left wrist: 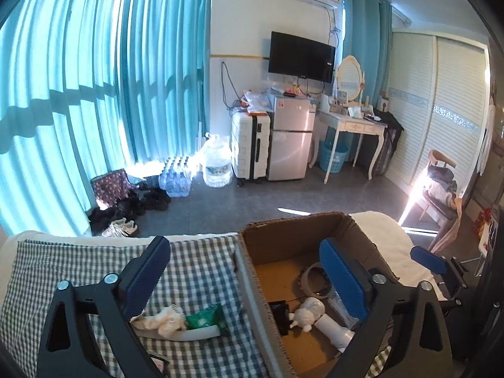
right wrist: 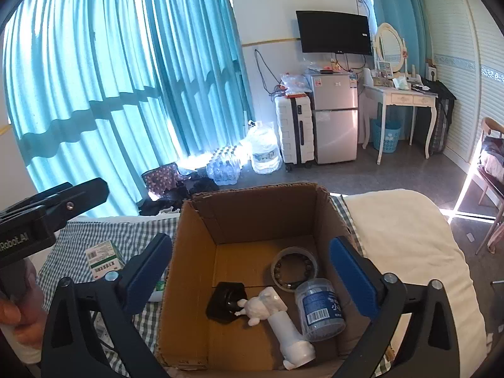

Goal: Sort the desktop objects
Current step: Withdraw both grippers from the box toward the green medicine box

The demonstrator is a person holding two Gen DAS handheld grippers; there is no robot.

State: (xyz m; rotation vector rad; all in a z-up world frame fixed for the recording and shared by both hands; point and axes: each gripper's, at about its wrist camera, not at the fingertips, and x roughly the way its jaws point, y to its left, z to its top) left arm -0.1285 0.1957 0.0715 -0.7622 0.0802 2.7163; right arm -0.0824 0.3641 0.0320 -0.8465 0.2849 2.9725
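both pairs of blue-padded fingers stand spread wide with nothing between them: the left gripper (left wrist: 249, 280) hangs over the near left wall of the cardboard box (right wrist: 201, 220), one finger above the checked cloth (left wrist: 201, 271) and the other above the box, while the right gripper (right wrist: 252, 271) hovers over the open box. inside on the box floor lie a black mount (right wrist: 225, 302), a white figurine bottle (right wrist: 277, 318), a clear jar with a blue label (right wrist: 319, 308) on its side and a clear round tub of beads (right wrist: 294, 267) at the far right. left of the box, on the cloth, rest a crumpled tissue (left wrist: 163, 318), a green packet (left wrist: 208, 316), a white tube (left wrist: 195, 335) and a green-and-white carton (right wrist: 104, 258) (further left).
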